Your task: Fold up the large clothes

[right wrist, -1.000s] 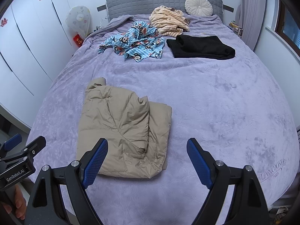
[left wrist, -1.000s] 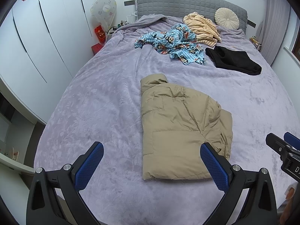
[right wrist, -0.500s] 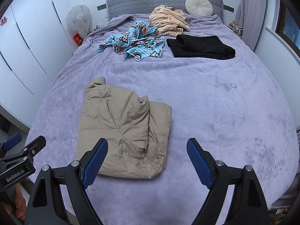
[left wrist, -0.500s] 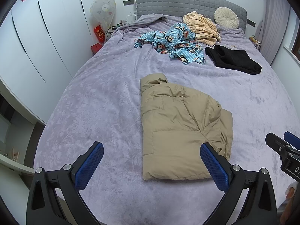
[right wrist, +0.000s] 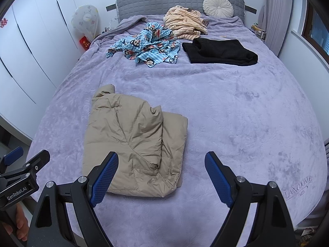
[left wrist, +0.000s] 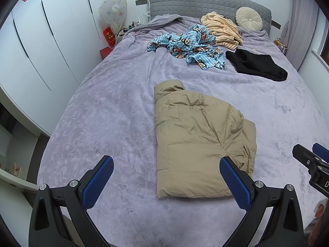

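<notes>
The folded tan padded jacket (left wrist: pixel 201 144) lies on the lilac bedspread (left wrist: pixel 102 113), near the foot of the bed. The left gripper (left wrist: pixel 166 177) hovers with jaws wide, holding nothing; the jacket sits at its 1 o'clock. The right gripper (right wrist: pixel 161 175) hovers likewise wide and empty; the jacket lies at its 11 o'clock. A blue patterned garment (right wrist: pixel 148 44) and a black garment (right wrist: pixel 220 51) lie far off at 12 o'clock.

Both grippers share one build: the left gripper (left wrist: pixel 166 176) and right gripper (right wrist: pixel 161 171) have black angular arms with triangular cut-outs, silver round screw heads, and blue dimpled pads (right wrist: pixel 103 180). White "GenRobot.AI" lettering (right wrist: pixel 16 193) marks the left gripper's black side.
</notes>
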